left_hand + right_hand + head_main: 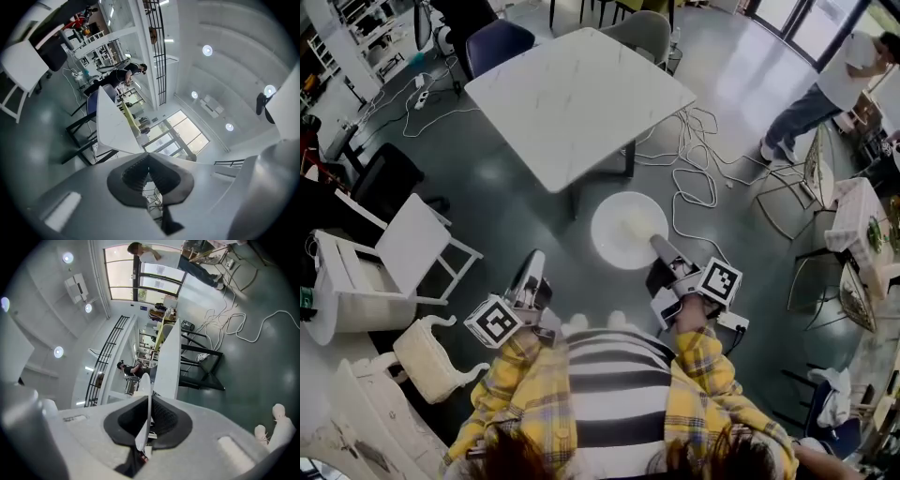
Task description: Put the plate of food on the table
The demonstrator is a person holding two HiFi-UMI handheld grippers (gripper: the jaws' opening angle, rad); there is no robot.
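White plate (628, 230) held in the air, just short of the table (581, 94)
Keep the plate level, carry it on past the table's near edge and set it down flat before letting go. The right claw (658, 244) is pinched almost shut on the plate's near rim; the left claw (535, 261) is closed and empty.

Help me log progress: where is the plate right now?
In the head view the plate is mid-frame, clamped at its rim by the right tool, over the floor just short of the white table's near corner.
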